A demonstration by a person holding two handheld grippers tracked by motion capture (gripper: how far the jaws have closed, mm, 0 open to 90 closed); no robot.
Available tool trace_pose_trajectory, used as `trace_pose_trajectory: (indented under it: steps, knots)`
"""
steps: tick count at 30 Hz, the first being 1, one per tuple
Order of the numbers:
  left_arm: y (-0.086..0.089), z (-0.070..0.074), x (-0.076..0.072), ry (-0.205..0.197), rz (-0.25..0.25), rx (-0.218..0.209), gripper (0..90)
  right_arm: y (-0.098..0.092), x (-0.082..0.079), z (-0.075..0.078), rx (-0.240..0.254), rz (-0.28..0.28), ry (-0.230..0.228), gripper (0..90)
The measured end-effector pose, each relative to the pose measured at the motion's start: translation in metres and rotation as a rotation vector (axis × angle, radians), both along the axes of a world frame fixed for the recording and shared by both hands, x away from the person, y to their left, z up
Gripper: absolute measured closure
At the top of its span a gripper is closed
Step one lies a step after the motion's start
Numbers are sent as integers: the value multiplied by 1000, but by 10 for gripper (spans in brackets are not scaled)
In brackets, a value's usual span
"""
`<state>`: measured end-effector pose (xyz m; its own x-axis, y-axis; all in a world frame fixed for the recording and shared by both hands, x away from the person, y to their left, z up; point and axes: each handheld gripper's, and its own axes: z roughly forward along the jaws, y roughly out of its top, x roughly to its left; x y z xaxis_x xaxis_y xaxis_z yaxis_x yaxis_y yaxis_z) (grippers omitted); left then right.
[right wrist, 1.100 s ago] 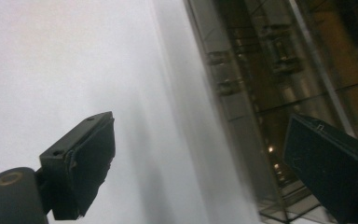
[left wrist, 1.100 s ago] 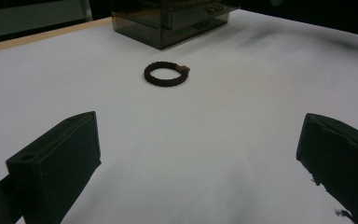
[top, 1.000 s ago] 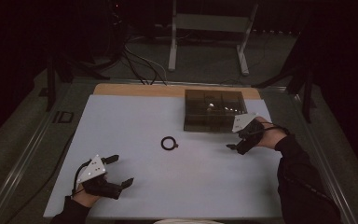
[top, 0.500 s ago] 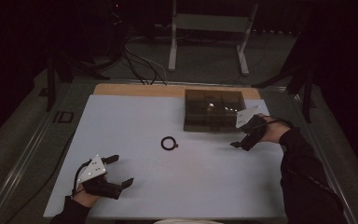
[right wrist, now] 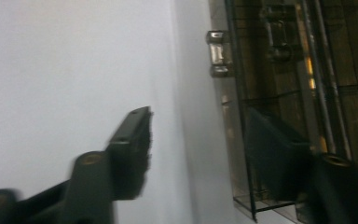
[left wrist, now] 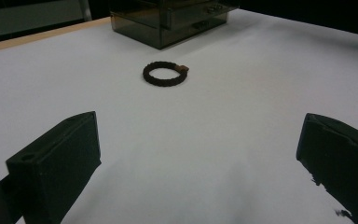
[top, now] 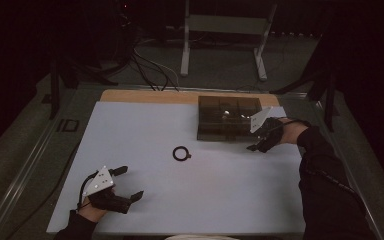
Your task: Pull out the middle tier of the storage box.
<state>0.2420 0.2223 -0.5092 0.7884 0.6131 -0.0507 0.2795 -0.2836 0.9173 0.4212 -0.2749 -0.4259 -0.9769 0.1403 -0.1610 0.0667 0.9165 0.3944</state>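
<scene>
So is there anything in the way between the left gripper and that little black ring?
No, nothing visible. The left gripper rests with jaws wide open, and only bare white tabletop lies between it and the black ring. The smoky drawer box sits beyond the ring.

No readable text, label, brand, number or sign on any surface in view

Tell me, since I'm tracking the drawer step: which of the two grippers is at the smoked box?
The right gripper, beside the smoked box; its jaws have just been closing, nothing between them. The left gripper rests far off, open.
</scene>
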Motion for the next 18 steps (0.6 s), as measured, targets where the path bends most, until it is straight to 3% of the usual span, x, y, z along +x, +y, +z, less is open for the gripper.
trace_pose_trajectory:
  steps: [2, 8, 15, 18]
  knots:
    - [0, 0, 0, 0, 0, 1, 9, 1, 2, -3, -15, 2, -19, 481]
    - [-1, 0, 0, 2, -1, 2, 9, 3, 6, -13, -94, 93, -109, 599]
    - [-1, -1, 0, 4, 0, 1, 9, 6, 17, -15, -104, 118, -137, 673]
    - [-1, 0, 0, 0, -1, 4, 9, 7, 24, -17, -142, 116, -134, 706]
